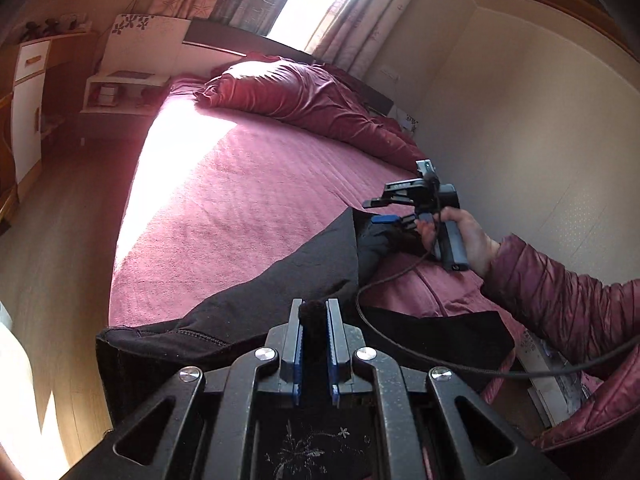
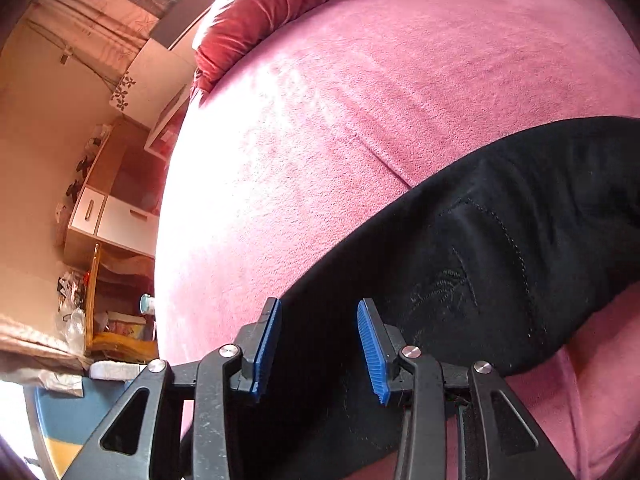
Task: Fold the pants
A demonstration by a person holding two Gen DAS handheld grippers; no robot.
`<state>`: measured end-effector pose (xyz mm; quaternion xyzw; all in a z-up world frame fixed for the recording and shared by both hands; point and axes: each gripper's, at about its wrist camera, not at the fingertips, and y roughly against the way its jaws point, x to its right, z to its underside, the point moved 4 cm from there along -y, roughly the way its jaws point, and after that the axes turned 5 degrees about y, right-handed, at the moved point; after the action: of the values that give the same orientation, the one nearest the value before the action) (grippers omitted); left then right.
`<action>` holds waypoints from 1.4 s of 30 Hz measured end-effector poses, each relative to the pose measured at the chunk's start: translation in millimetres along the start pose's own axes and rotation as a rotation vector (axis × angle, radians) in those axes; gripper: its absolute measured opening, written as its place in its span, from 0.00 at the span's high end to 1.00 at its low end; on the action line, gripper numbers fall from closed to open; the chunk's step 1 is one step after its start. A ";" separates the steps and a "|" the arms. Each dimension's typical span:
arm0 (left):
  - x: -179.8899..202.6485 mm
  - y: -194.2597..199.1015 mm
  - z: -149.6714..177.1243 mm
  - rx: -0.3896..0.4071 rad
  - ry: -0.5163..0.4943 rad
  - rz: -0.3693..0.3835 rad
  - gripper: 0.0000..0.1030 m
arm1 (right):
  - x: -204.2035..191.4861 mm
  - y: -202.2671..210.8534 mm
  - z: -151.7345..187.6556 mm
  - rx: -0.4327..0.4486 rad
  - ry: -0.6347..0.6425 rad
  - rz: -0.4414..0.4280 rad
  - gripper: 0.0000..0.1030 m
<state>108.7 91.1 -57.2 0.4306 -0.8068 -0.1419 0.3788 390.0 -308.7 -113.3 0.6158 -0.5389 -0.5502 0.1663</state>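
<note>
Pinching a bunched fold of black fabric between its blue ribbed fingers, the left gripper (image 1: pixel 315 320) holds the pants (image 1: pixel 256 308) at the 6 o'clock edge of its view. The pants are soft, dark knit with stitched seams, and lie draped across the pink bed (image 1: pixel 248 200), whose cover looks like napped terry. At 3 o'clock, the right gripper (image 1: pixel 384 212) sits at the far end of the garment, gripped by a hand (image 1: pixel 468 236) in a quilted maroon sleeve. In its own view its fingers (image 2: pixel 266 336) stand parted above the cloth, clamping nothing. A rumpled velvety red quilt (image 1: pixel 304 96) lies at 12 o'clock.
</note>
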 end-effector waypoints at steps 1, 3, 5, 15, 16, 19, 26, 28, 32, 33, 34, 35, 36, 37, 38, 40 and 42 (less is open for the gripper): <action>0.9 1.7 2.7 -0.007 -0.004 0.003 0.91 | 1.8 -5.0 -4.4 -0.005 -0.020 0.007 0.61; 3.3 5.3 8.4 -0.018 -0.016 0.009 0.91 | 5.7 -14.7 -10.7 -0.020 -0.056 0.012 0.61; 3.8 7.9 12.0 -0.027 -0.017 0.015 0.91 | 9.4 -22.0 -15.3 -0.017 -0.064 0.052 0.61; -49.1 4.8 -32.9 0.038 0.160 -0.098 0.91 | 14.8 8.3 -16.1 0.032 0.011 0.080 0.90; -60.3 3.0 -45.8 0.056 0.182 -0.137 0.91 | 13.1 14.0 -17.5 0.042 0.012 0.066 0.90; -91.5 -2.7 -88.2 0.116 0.237 -0.202 0.91 | 10.6 40.4 -14.4 0.079 0.021 0.010 0.90; -109.8 -15.7 -139.2 0.153 0.195 -0.286 0.91 | -3.7 112.4 24.4 0.171 0.109 -0.114 0.90; -107.1 -11.0 -131.7 0.154 0.188 -0.273 0.91 | 0.4 131.4 50.6 0.178 0.134 -0.137 0.90; -104.6 1.1 -96.9 0.138 0.204 -0.252 0.91 | 20.5 150.1 114.9 0.150 0.166 -0.155 0.90; -103.7 4.2 -86.3 0.131 0.209 -0.252 0.91 | 27.3 150.4 130.0 0.140 0.169 -0.155 0.90; -103.7 6.8 -75.3 0.124 0.216 -0.249 0.91 | 34.0 148.5 146.7 0.124 0.172 -0.150 0.90; -103.7 9.7 -63.6 0.117 0.225 -0.246 0.91 | 37.2 144.6 158.0 0.109 0.176 -0.139 0.90; -104.5 12.3 -52.1 0.109 0.238 -0.247 0.91 | 41.0 141.9 173.6 0.095 0.177 -0.134 0.91; -106.1 14.8 -41.4 0.102 0.256 -0.245 0.91 | 44.8 136.9 182.5 0.083 0.170 -0.137 0.91; -107.9 17.4 -29.3 0.095 0.279 -0.243 0.91 | 48.0 135.4 195.6 0.067 0.169 -0.133 0.91; -112.4 21.4 -7.9 0.078 0.320 -0.245 0.91 | 53.0 128.8 219.5 0.040 0.175 -0.119 0.92; -116.8 22.8 14.7 0.057 0.369 -0.241 0.91 | 59.0 123.1 238.6 0.015 0.173 -0.110 0.92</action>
<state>124.5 196.8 -111.6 0.5531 -0.6701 -0.0822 0.4881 115.3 -310.8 -125.5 0.6907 -0.4921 -0.4994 0.1771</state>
